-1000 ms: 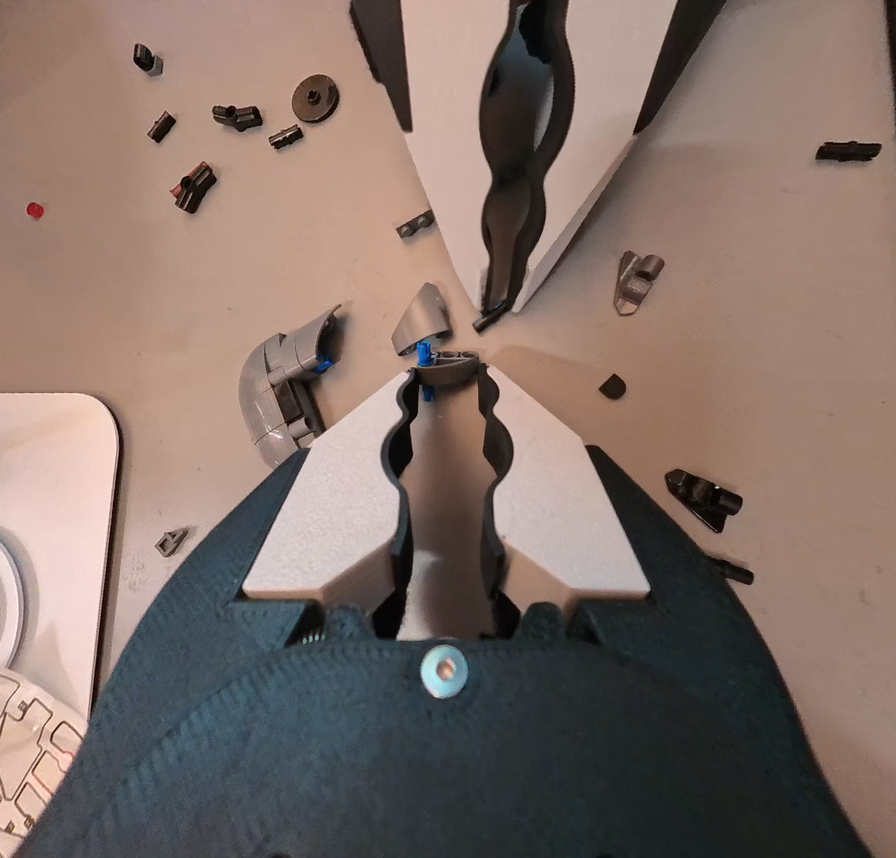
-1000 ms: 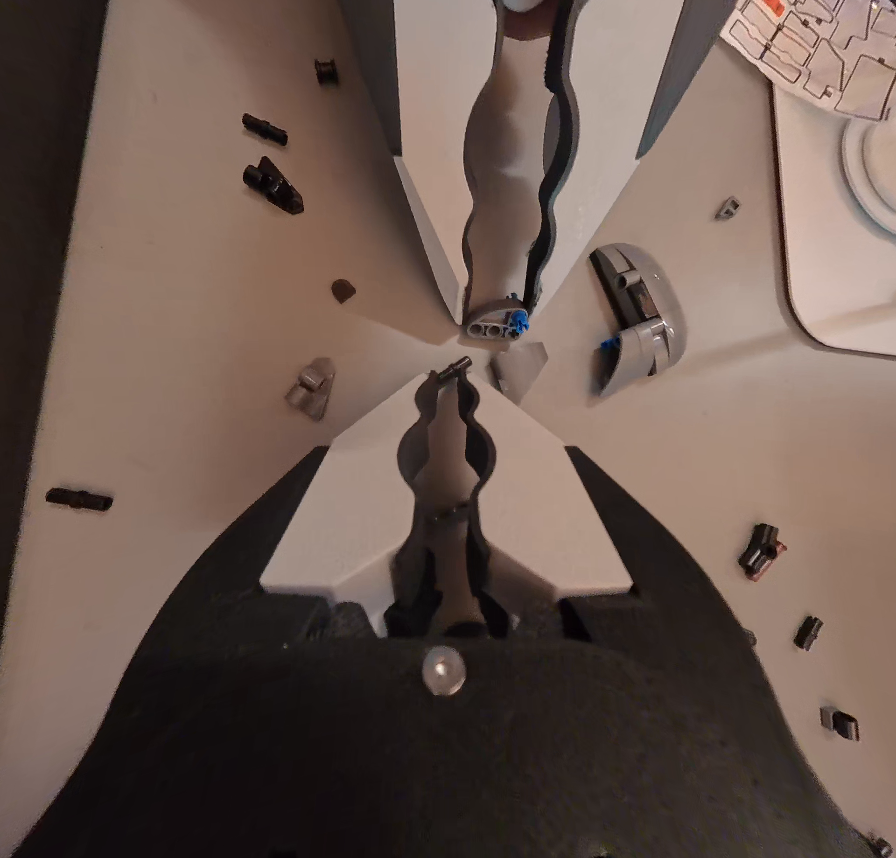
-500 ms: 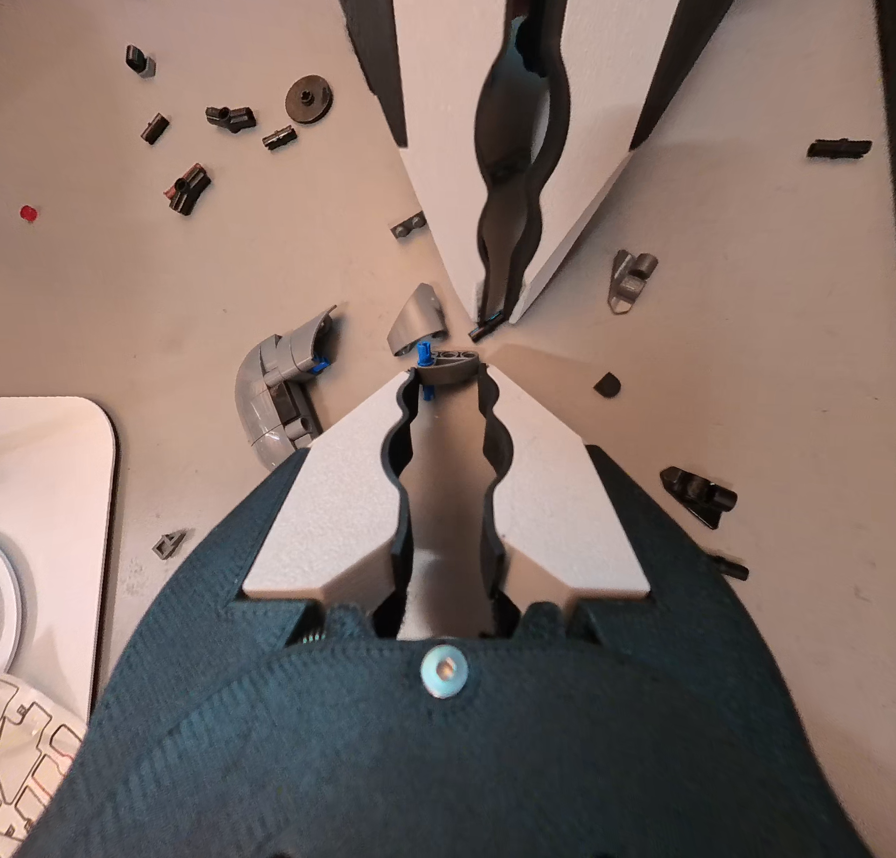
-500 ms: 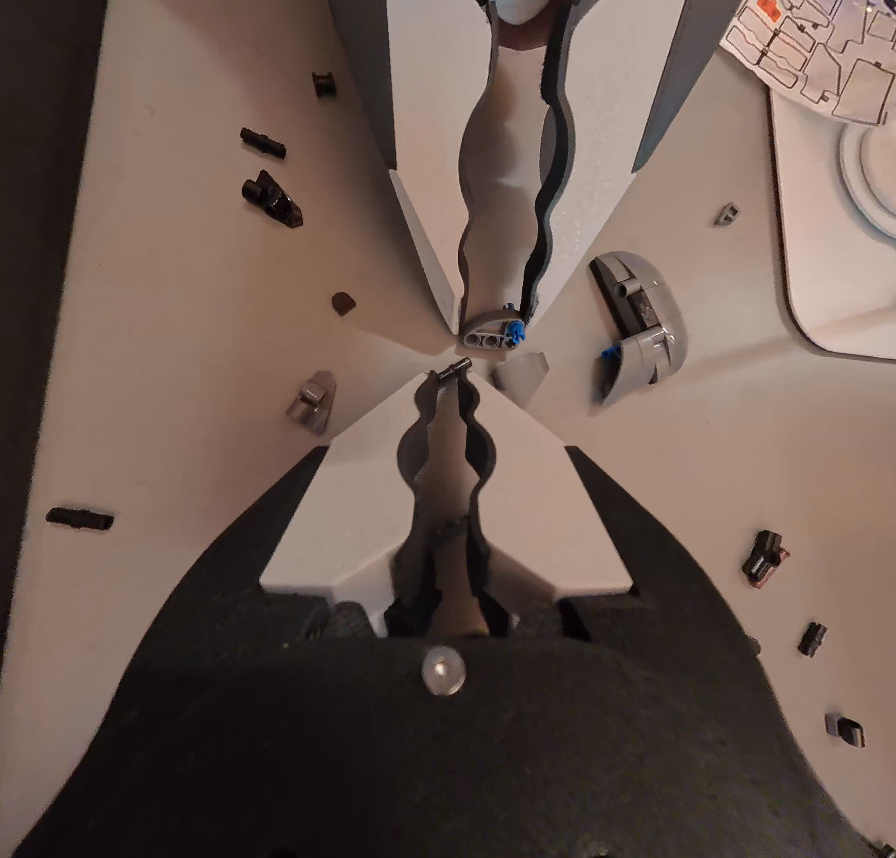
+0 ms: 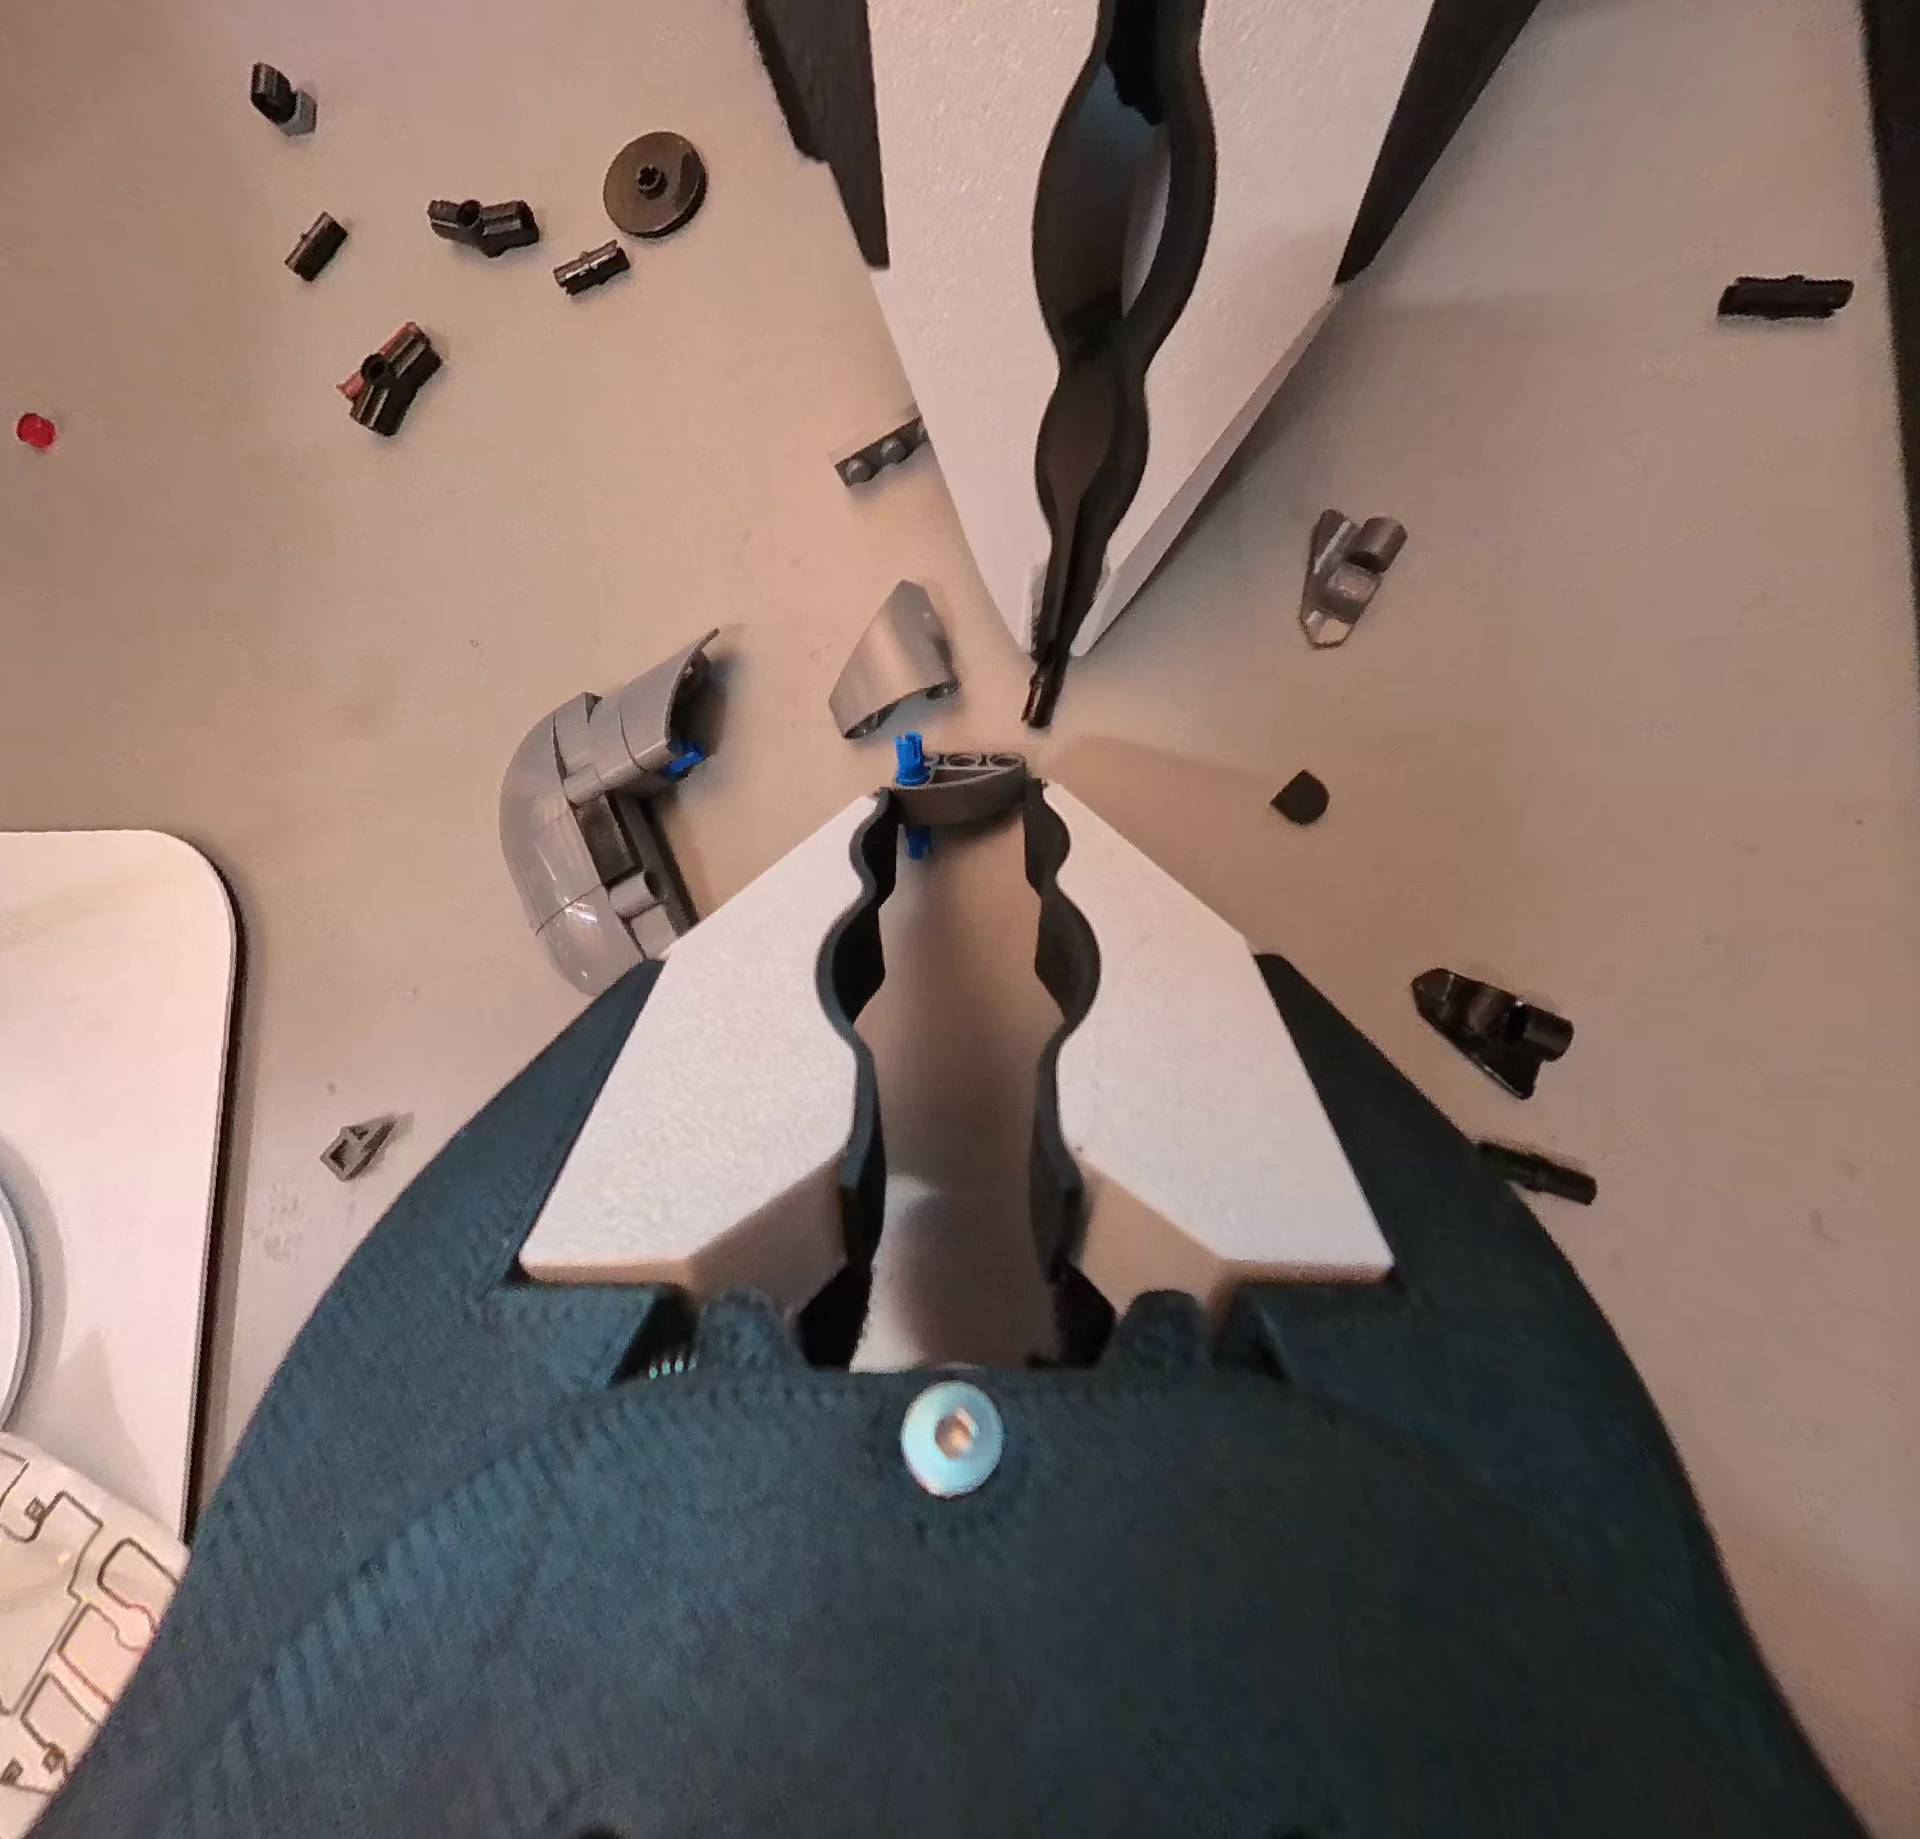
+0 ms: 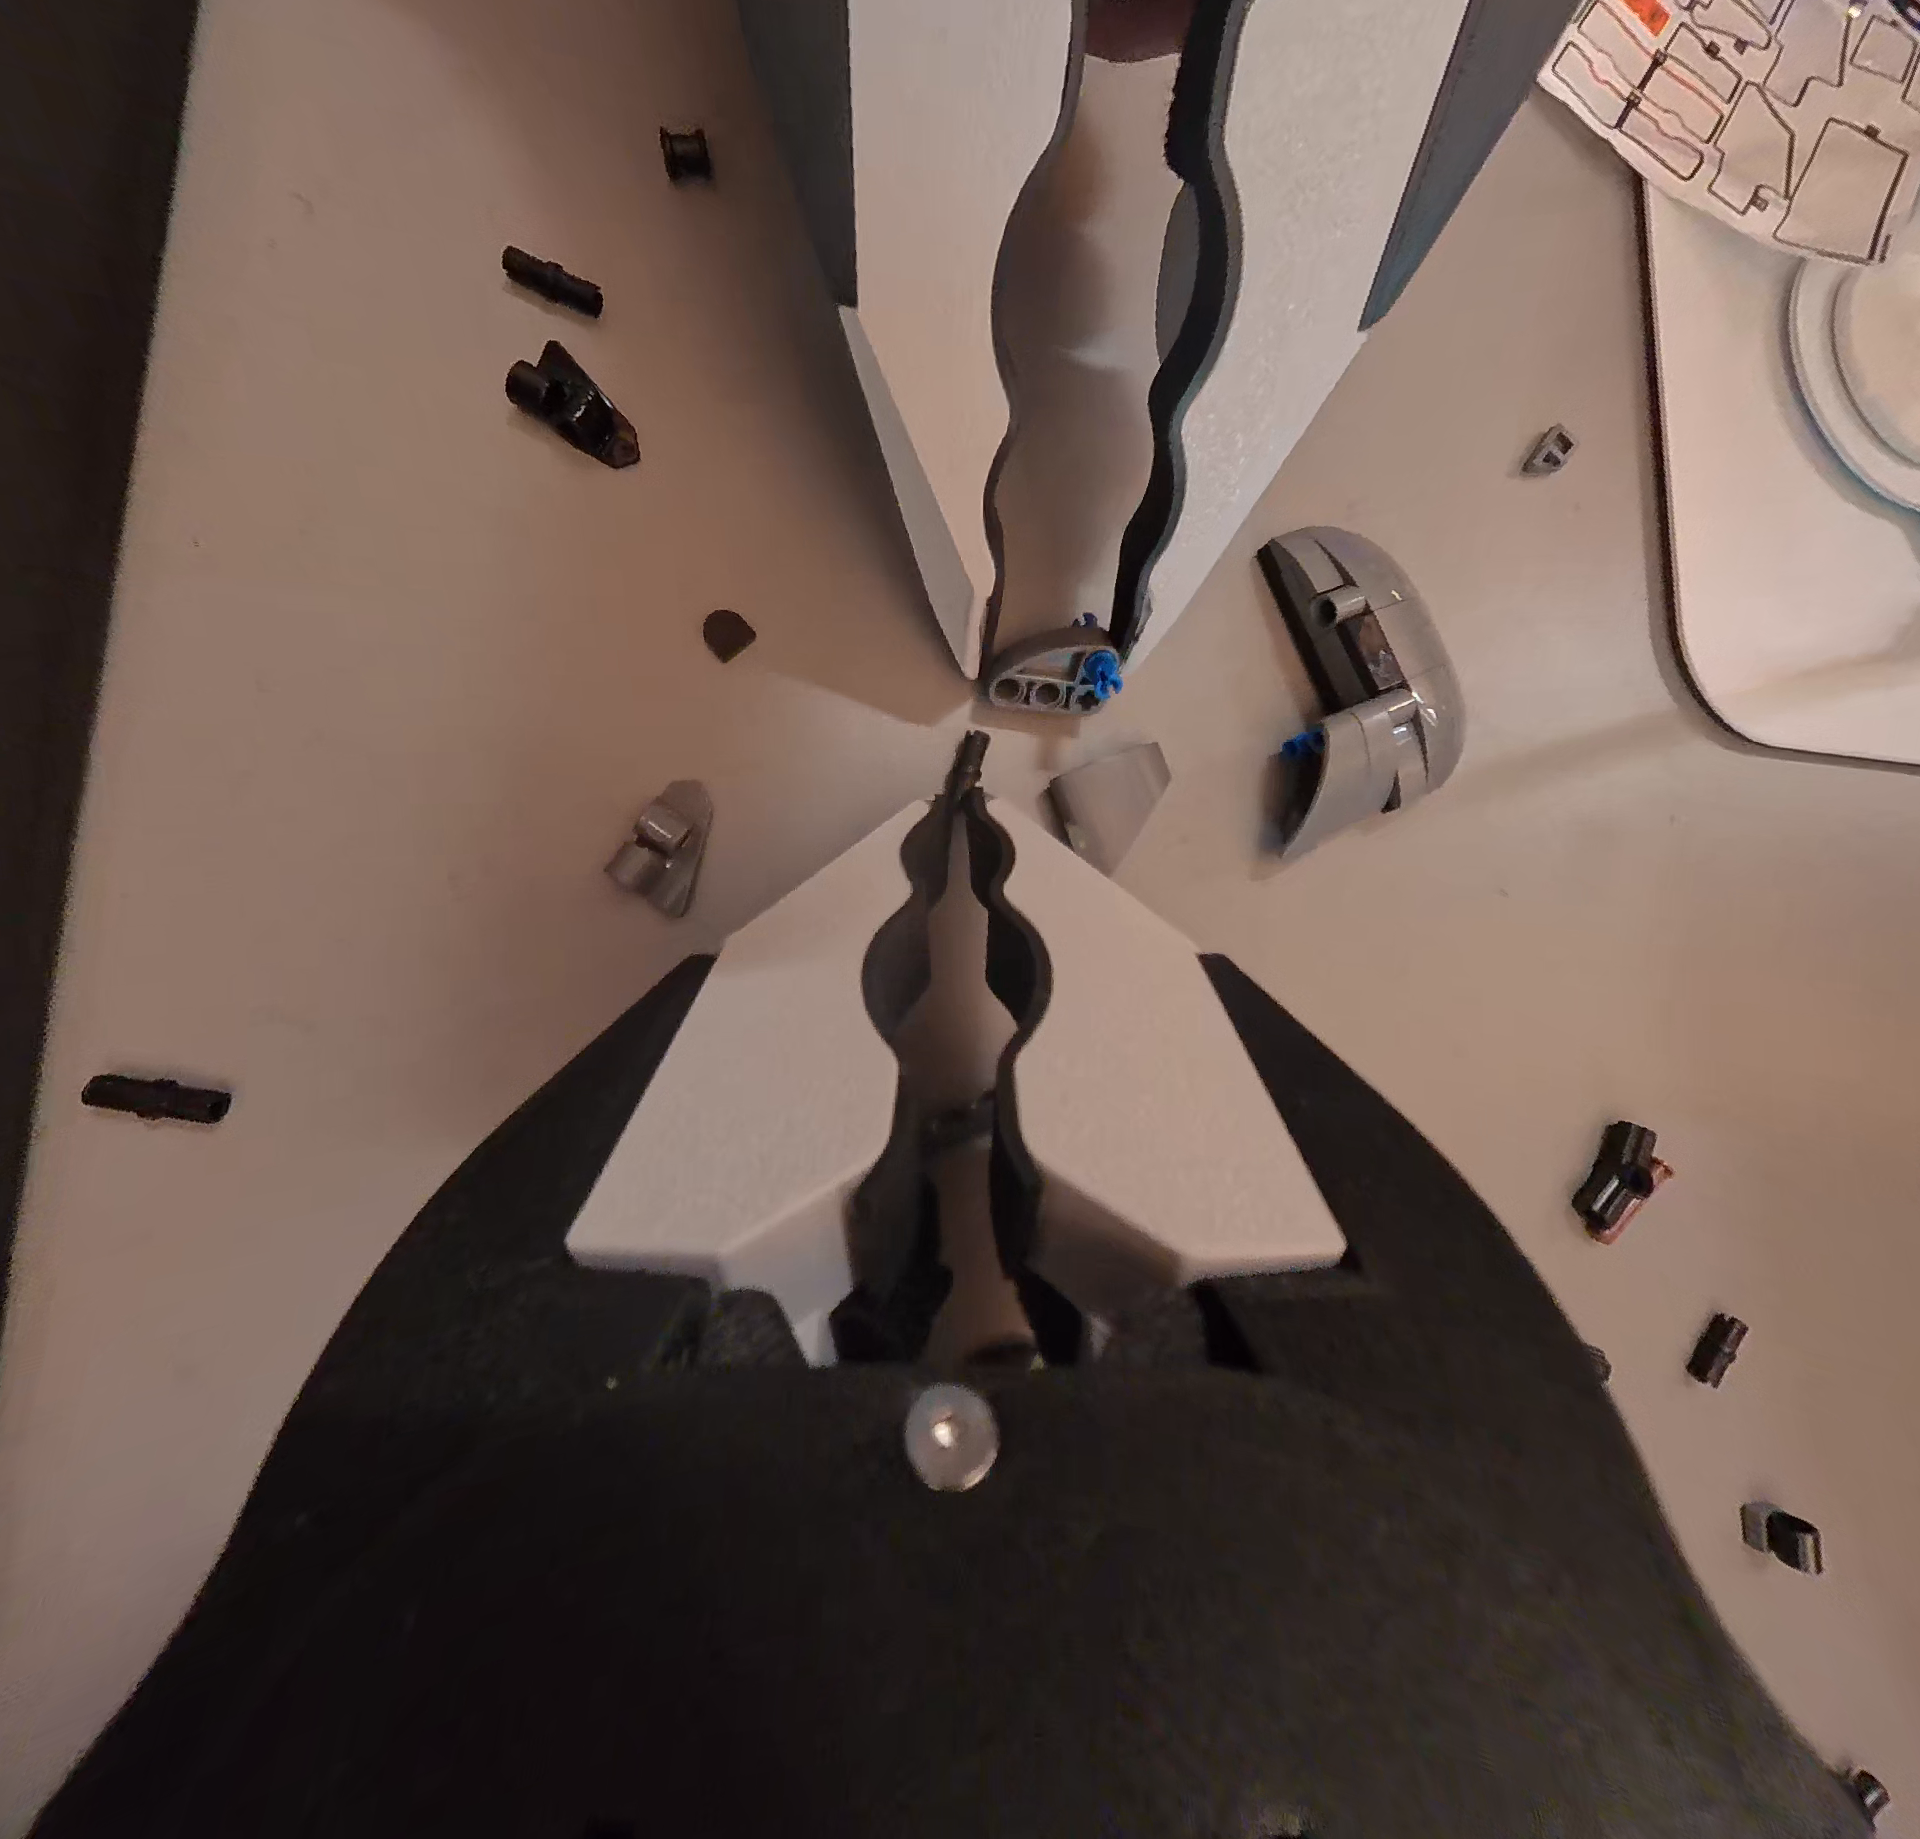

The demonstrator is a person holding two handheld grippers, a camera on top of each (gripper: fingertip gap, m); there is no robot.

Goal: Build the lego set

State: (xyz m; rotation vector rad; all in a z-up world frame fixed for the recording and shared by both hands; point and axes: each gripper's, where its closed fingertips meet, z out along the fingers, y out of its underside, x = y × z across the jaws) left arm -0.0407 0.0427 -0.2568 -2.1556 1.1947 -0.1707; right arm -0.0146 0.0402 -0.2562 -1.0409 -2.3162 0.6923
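1. Your left gripper (image 5: 961, 797) is closed down on a small grey curved panel piece (image 5: 961, 787), pinched right at the fingertips. A blue pin (image 5: 910, 756) sticks out of that piece on the left side (in the right wrist view it's the blue bit at one end of the row of holes).
2. Your right gripper (image 6: 961, 802) is squeezed nearly all the way shut on a thin black pin (image 6: 968, 763), which pokes out past the tips toward the other gripper.
3. The two grippers face each other tip to tip. The black pin's free end sits just short of the grey piece's holes; can't tell if it's touching yet.
4. Just ahead-left of your left tips, a loose grey curved shell (image 5: 896, 659) lies on the table (image 5: 312, 646).
5. Further left of those fingers is the bigger grey curved sub-assembly (image 5: 592, 833), well apart from the held piece.
6. Right of your left gripper: a small black rounded tile (image 5: 1299, 797) and a black wedge-shaped connector (image 5: 1491, 1029).
7. Left of your right gripper there's a grey clip-like part (image 6: 660, 847) on the table.
8. The printed instruction sheet (image 6: 1756, 64) is off in the far right corner of the right wrist view.
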